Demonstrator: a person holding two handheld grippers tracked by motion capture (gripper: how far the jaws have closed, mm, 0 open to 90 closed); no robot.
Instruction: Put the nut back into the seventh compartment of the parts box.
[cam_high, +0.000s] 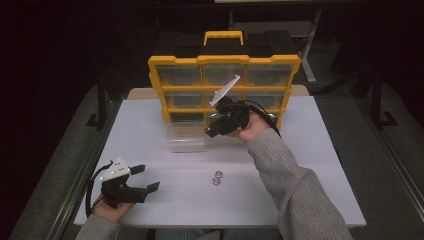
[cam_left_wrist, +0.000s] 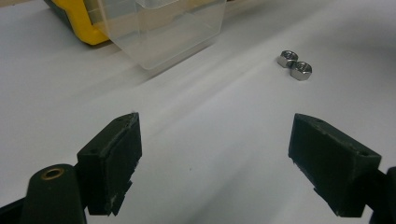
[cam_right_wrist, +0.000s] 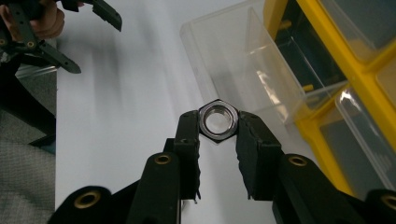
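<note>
My right gripper (cam_right_wrist: 218, 122) is shut on a steel hex nut (cam_right_wrist: 218, 120), held flat between its jaw tips above the table beside the clear drawer (cam_right_wrist: 243, 60). In the high view that gripper (cam_high: 214, 131) hangs just right of the pulled-out drawer (cam_high: 186, 137), in front of the yellow organizer (cam_high: 223, 86). Two more nuts (cam_high: 217, 178) lie touching each other at the table's middle, seen in the left gripper view as a pair of nuts (cam_left_wrist: 295, 65) ahead and to the right. My left gripper (cam_high: 145, 178) rests at the table's near left, open with nothing between its jaws (cam_left_wrist: 215, 154).
The yellow organizer stands upright at the table's far side, with clear drawers in several rows and one empty slot at the lower left (cam_high: 186, 116). The white table (cam_high: 300, 170) has bare room on the right. Dark floor surrounds it.
</note>
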